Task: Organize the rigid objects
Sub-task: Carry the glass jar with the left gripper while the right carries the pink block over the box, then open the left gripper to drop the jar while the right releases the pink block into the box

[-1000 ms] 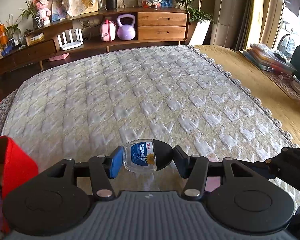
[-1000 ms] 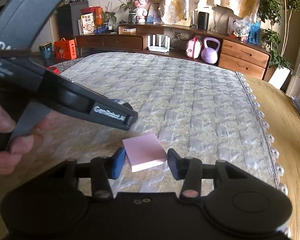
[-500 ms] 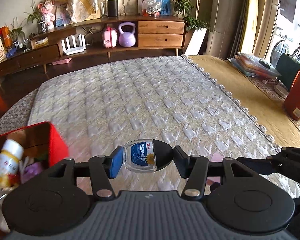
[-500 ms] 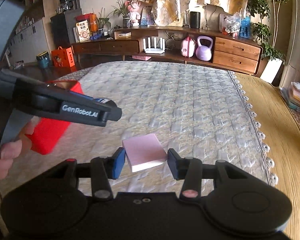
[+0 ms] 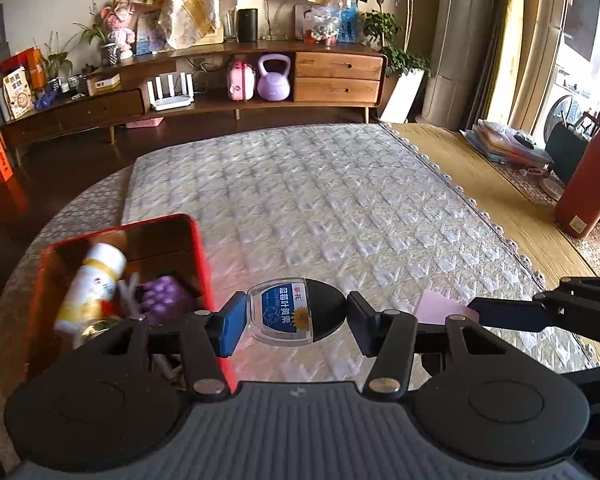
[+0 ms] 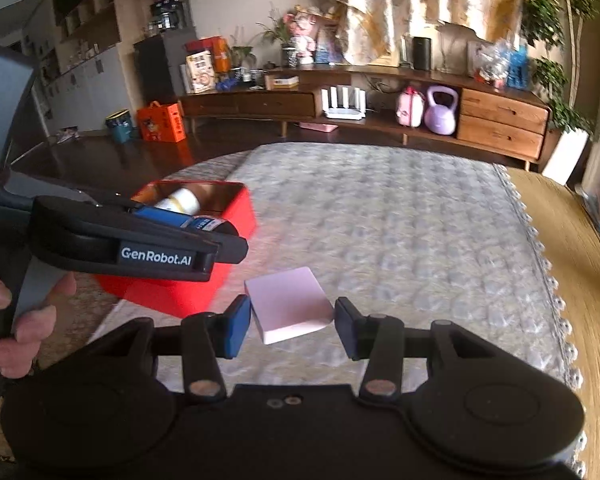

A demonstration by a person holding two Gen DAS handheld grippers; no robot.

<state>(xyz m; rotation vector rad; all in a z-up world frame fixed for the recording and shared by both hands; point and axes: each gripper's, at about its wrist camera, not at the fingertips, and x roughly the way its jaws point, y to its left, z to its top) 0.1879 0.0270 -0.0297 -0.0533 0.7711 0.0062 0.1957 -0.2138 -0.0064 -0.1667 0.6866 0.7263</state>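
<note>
My left gripper is shut on a small clear bottle with a blue label and a black cap, held sideways above the quilted mat. My right gripper is shut on a pale pink block. An open red box lies at the lower left in the left wrist view, holding a white and yellow bottle, a purple item and other small things. In the right wrist view the red box sits left of the block, partly behind the left gripper and a hand.
A long wooden sideboard with a purple kettlebell, a pink case and a white router stands beyond the mat. A woven straw mat and a tall red cylinder are at the right. An orange box stands on the dark floor.
Both grippers have risen and pulled back with their loads. The red box has come into fuller view at the left, its contents now showing.
</note>
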